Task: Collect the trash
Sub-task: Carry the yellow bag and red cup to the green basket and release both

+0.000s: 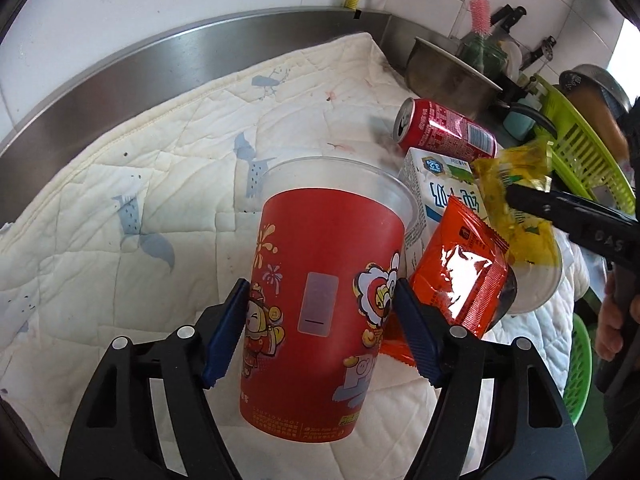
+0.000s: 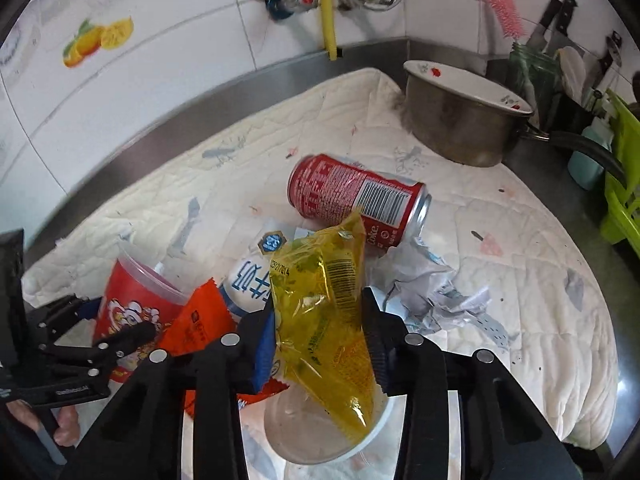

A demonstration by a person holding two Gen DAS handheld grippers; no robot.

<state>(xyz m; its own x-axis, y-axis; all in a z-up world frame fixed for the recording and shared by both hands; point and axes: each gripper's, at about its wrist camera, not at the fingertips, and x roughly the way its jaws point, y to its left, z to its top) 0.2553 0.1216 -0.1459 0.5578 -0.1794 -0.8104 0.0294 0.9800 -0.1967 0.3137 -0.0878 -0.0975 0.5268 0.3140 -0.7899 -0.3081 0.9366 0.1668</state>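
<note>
So here's how it's laid out: we've got a quilted mat (image 2: pixel 500 280) spread over the steel counter (image 2: pixel 224 120), which runs back to the tiled wall (image 2: pixel 160 40). On the mat, the cup (image 1: pixel 320 296) sits furthest left, with a snack packet (image 1: pixel 456 276) just right of it, leaning on the milk carton (image 1: pixel 436 188) behind. Behind the carton lies a can (image 2: pixel 356 196) on its side. Right of the carton we see crumpled paper (image 2: pixel 436 284). A sauce pouch (image 2: pixel 328 320) hangs above a lid (image 2: pixel 320 436) in front. At the back right stands a pot (image 2: pixel 460 120), with a dish rack (image 2: pixel 624 184) further right.
</note>
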